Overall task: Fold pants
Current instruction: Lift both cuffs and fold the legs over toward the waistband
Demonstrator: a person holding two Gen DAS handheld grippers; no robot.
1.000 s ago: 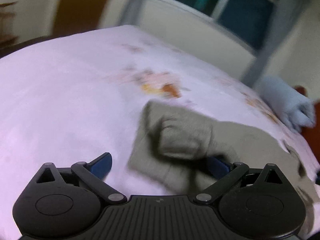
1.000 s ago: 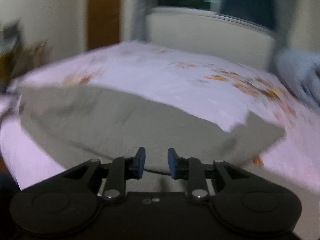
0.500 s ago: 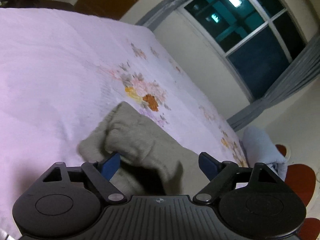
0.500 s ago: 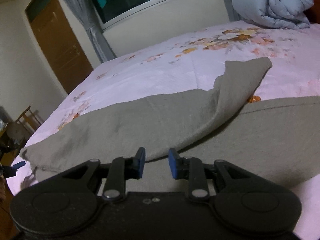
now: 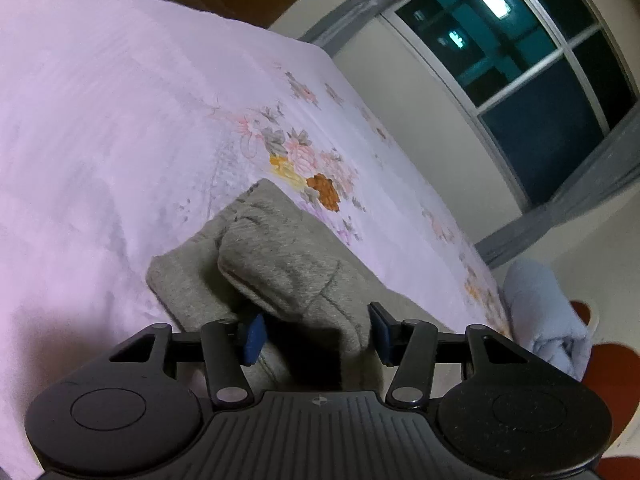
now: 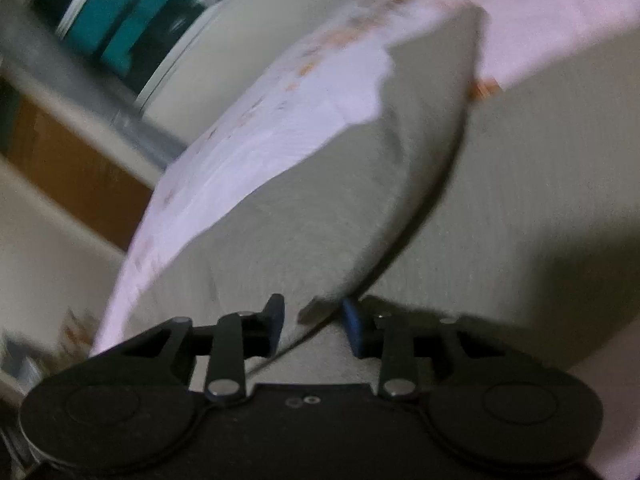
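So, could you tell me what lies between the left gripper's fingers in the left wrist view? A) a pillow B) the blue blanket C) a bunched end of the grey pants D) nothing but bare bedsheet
C: the left gripper straddles a bunched end of the grey pants on the floral bedsheet; the blue blanket lies far off by the wall.

Colours from my end: pants are grey-olive knit, plain, same drab grey in my right view. Bedsheet ahead of my left gripper is pale lilac-pink with a floral print: pink and grey blooms, one yellow, one rust-orange. Both grippers are black with blue pads; right gripper same scheme. Blanket off to the right of the left gripper is pale blue. Curtains grey, window dark teal, door brown-orange, wall cream.
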